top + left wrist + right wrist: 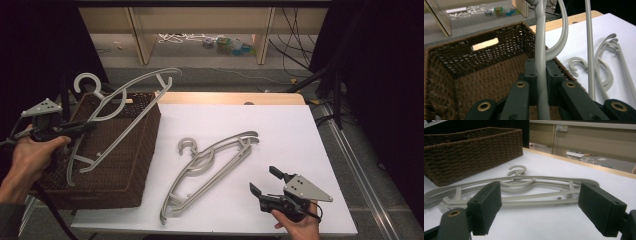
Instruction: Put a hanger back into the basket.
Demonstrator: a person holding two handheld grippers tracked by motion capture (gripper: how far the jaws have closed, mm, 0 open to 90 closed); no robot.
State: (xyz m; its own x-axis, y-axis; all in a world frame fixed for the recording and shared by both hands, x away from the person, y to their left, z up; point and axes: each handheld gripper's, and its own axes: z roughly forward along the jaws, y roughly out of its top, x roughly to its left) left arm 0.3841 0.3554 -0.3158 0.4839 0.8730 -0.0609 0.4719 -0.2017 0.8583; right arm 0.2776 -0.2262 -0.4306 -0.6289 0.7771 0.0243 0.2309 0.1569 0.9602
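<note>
Hangers here look light, stiff and slick. Your left hand-held gripper [80, 127] clamps one hanger [120, 107] by its arm above the basket [145, 150]; your right hand-held gripper [262, 181] gapes near the hangers on the table [210, 167]—pinch an arm mid-length.

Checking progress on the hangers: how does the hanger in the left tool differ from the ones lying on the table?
The held hanger is lifted and tilted over the basket, clamped in the shut left tool. The table hangers lie flat, stacked, ungripped before the open right tool. Both are grey plastic.
</note>
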